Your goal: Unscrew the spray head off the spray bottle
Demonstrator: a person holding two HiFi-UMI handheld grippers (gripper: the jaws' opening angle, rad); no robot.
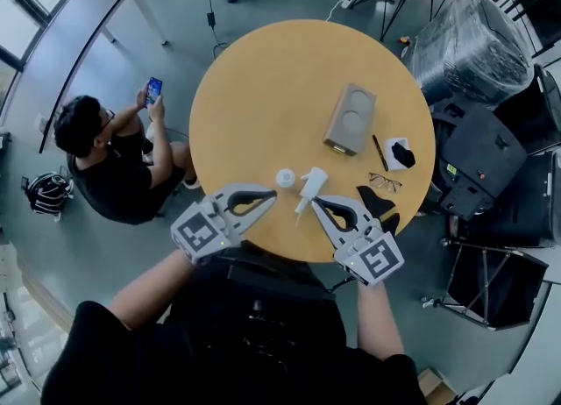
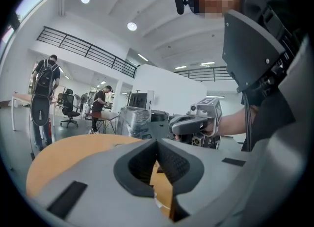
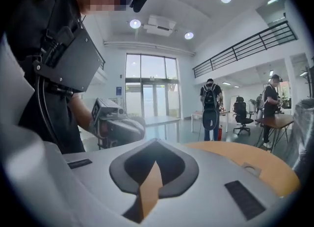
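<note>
mid office: round tbl (image 1: 263,88) w/ spray head (image 1: 312,184)

The left gripper (image 1: 268,195) and the right gripper (image 1: 318,204) are held side by side, their tips angled inward toward each other but not touching. Each gripper's jaws are closed tip to tip, with nothing between them. The bare left forearm (image 1: 147,292) and right forearm (image 1: 372,314) run back from the handles. From each gripper, the other appears just beyond its own jaw tips.

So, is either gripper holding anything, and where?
Nothing. Left gripper and right gripper are both shut and empty; the spray head lies on the table between them.
</note>
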